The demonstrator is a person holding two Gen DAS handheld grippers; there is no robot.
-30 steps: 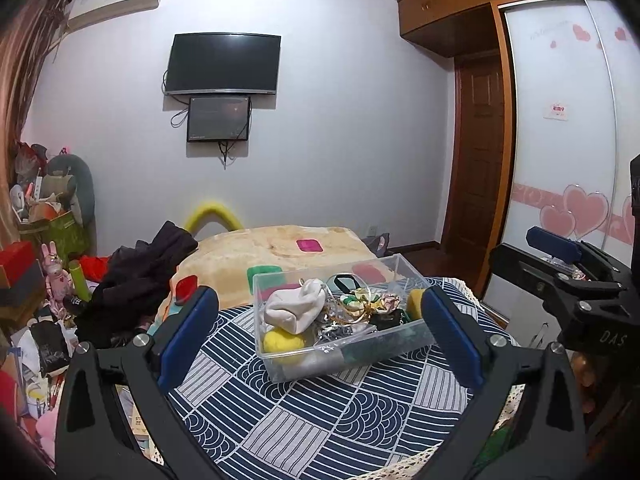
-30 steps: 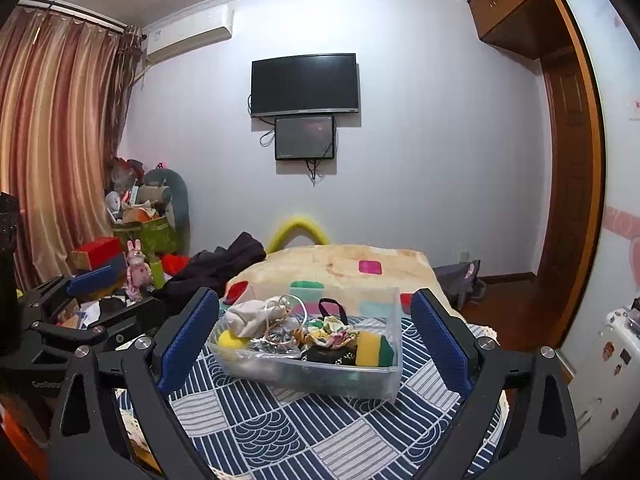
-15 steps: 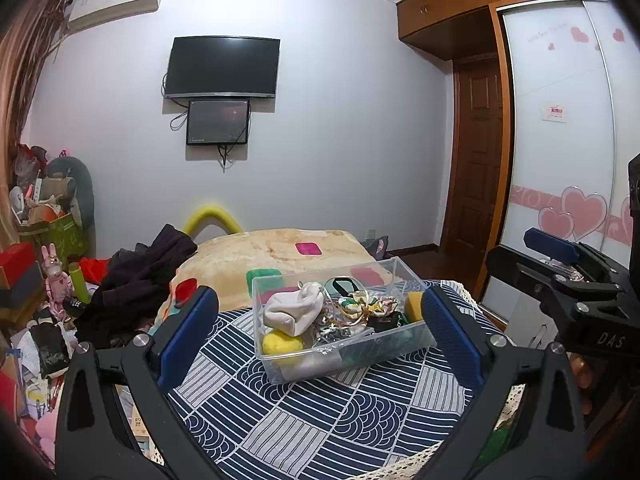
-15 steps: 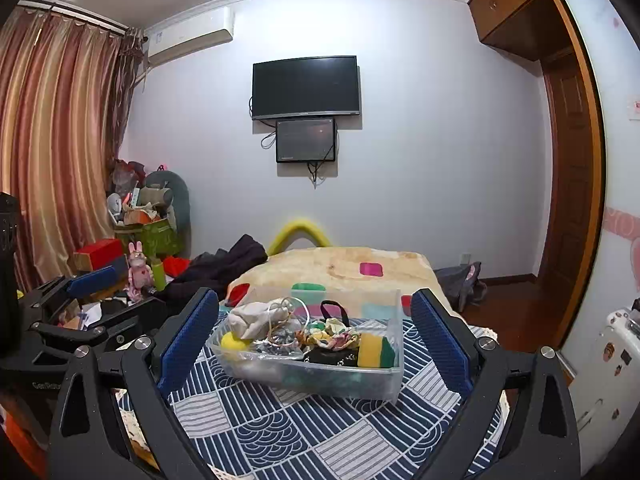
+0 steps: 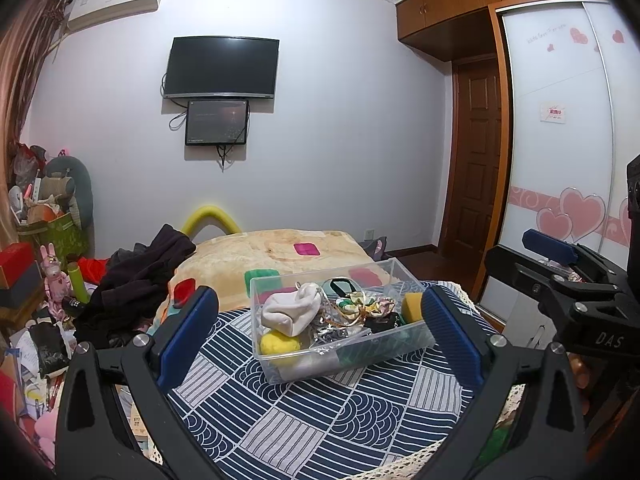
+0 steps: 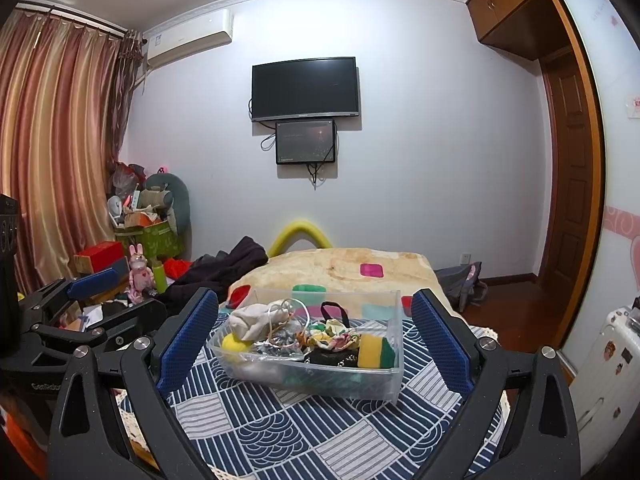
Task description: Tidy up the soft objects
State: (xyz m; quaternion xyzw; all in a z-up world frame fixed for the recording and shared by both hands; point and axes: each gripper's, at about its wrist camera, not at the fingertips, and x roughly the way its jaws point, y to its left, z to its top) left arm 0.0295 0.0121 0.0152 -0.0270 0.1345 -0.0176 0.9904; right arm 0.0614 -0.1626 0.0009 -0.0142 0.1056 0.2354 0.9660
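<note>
On the table's patterned cloth (image 5: 320, 432) sits a clear box (image 6: 320, 376) heaped with a white sock (image 5: 294, 312), a yellow ball (image 5: 280, 344), a sponge (image 6: 374, 352) and tangled cords. Both the left gripper (image 5: 320, 332) and right gripper (image 6: 316, 332) hover spread wide and empty, short of the box. Likely trouble — snagging cords, which could drag neighbours out, or nudging the light box along the cloth.
</note>
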